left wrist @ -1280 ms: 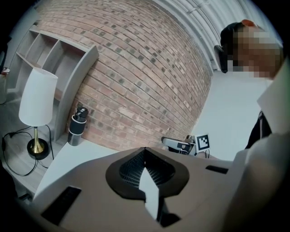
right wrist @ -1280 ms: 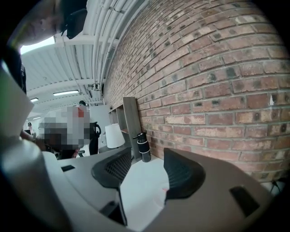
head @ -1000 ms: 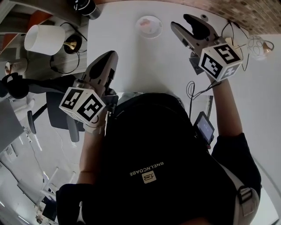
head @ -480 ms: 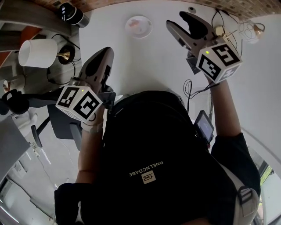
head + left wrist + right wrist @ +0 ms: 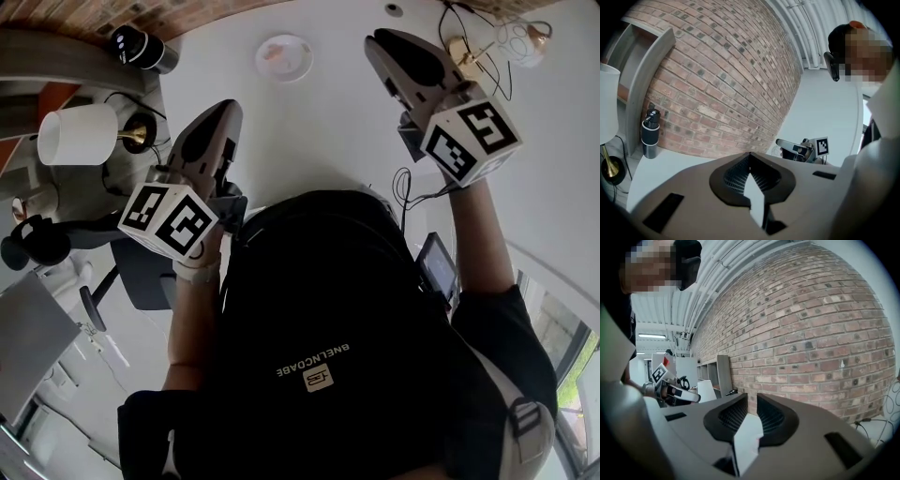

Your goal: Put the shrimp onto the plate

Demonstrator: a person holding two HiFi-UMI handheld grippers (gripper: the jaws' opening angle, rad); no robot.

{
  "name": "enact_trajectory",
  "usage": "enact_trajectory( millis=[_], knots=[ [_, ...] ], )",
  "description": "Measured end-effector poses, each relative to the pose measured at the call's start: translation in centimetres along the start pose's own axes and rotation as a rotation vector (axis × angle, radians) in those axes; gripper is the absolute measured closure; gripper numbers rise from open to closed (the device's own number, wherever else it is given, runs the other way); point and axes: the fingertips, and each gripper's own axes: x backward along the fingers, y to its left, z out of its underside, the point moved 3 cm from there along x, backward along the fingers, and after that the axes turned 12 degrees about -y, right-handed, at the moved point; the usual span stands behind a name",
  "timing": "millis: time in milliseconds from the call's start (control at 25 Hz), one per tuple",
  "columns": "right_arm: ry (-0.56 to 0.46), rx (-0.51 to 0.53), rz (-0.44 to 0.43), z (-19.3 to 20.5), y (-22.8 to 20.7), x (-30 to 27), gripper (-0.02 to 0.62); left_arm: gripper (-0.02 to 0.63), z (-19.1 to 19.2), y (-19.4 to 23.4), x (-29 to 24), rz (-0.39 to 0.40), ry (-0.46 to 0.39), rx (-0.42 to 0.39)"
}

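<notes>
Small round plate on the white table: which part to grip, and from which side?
Probably the near rim of the plate, coming from above on the person's side, with one jaw inside and one outside. It lies flat and shallow on the table, so only the edge offers a hold. A pinkish piece sits mid-plate, so keep to the edge.

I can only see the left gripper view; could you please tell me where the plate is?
Observer: In the head view the plate sits on the white table, beyond the left gripper and to its right.
Operator: Thank you; is anything on it?
Observer: A small pinkish thing lies on it, too small to name.
Operator: And the right gripper?
Observer: Its jaws have just closed, with nothing between them.
</notes>
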Motion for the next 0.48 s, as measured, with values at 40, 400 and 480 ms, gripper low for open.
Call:
enact_trajectory(
  millis=[40, 400, 480],
  knots=[
    [-0.004, 0.001, 0.003, -0.1, 0.1, 0.1, 0.531, 0.603, -0.1, 0.0, -0.1, 0.008, 0.002, 0.0],
    [-0.033, -0.021, 0.038, -0.2, 0.0, 1.0, 0.531, 0.603, -0.4, 0.0, -1.3, 0.051, 0.002, -0.006],
    [-0.032, -0.021, 0.045, -0.3, 0.0, 1.5, 0.531, 0.603, -0.3, -0.2, -1.4, 0.057, 0.004, -0.005]
  ],
)
